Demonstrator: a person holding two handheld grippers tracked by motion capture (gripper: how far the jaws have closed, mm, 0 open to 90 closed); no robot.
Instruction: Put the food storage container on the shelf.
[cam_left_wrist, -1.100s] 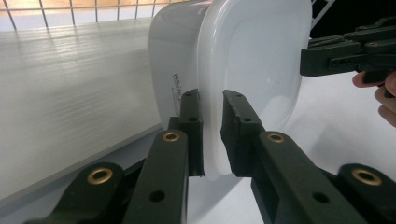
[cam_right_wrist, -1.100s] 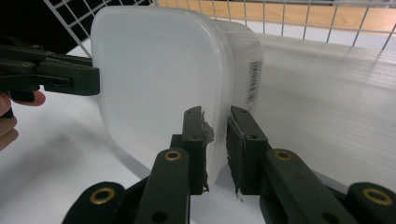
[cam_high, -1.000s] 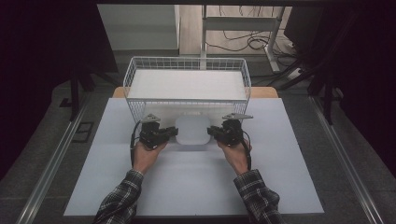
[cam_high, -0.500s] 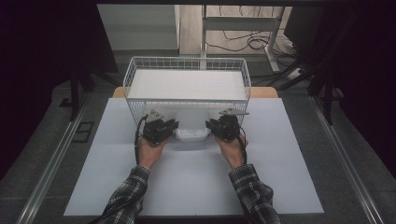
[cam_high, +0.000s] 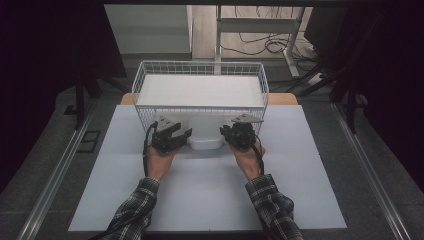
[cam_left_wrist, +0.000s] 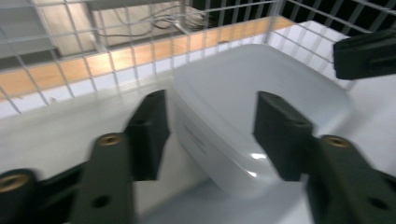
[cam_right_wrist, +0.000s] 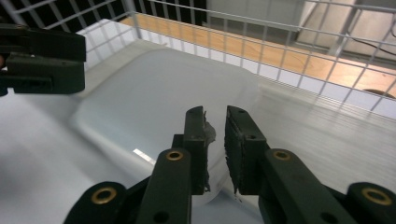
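White, glossy and round-cornered, the plastic lid (cam_high: 207, 134) lies between the two hand-held grippers, against the wire basket (cam_high: 200, 90) on the pale surface (cam_high: 210, 195). The left hand-held gripper (cam_left_wrist: 210, 128) has just been opening, jaws spread astride the lid's edge, pads clear. The right hand-held gripper (cam_right_wrist: 215, 140), held level, pinches the lid's opposite rim.

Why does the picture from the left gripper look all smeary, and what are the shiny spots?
Left gripper view: motion blur smears the basket wires and jaws. Right gripper view: sharper, with a bright glare streak on the white lid. High view: the room edges are dark.
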